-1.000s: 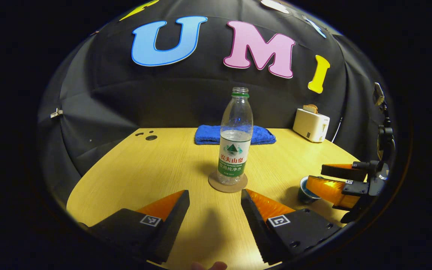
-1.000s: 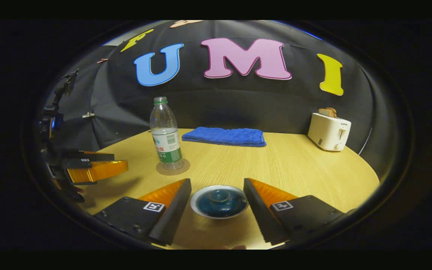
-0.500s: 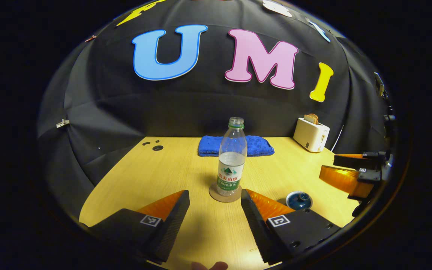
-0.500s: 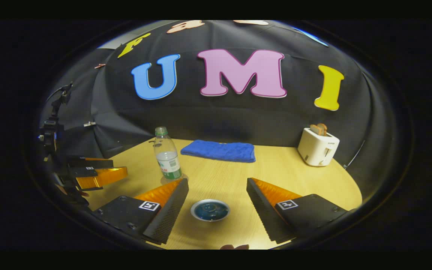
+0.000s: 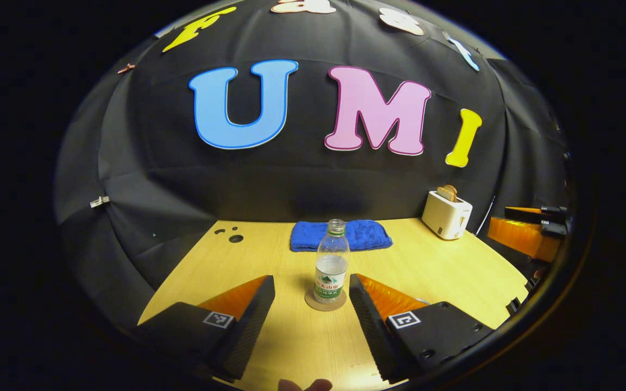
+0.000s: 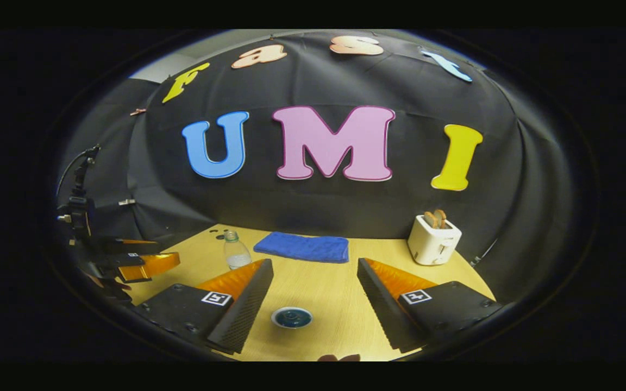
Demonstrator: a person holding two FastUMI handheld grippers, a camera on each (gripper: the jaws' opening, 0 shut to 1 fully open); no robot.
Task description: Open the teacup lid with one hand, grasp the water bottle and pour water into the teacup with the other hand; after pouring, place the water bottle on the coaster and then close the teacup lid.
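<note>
Water bottle (image 6: 235,251) half hidden behind the right gripper's own left finger (image 6: 237,304), base and coaster out of sight at ten o'clock of the teacup (image 6: 291,317). Left gripper (image 6: 144,259) cut off at nine o'clock by the view's rim, gap between fingers hard to judge. In the left gripper view, right gripper (image 5: 527,231) clipped at three o'clock. Bottle label too small to read.
</note>
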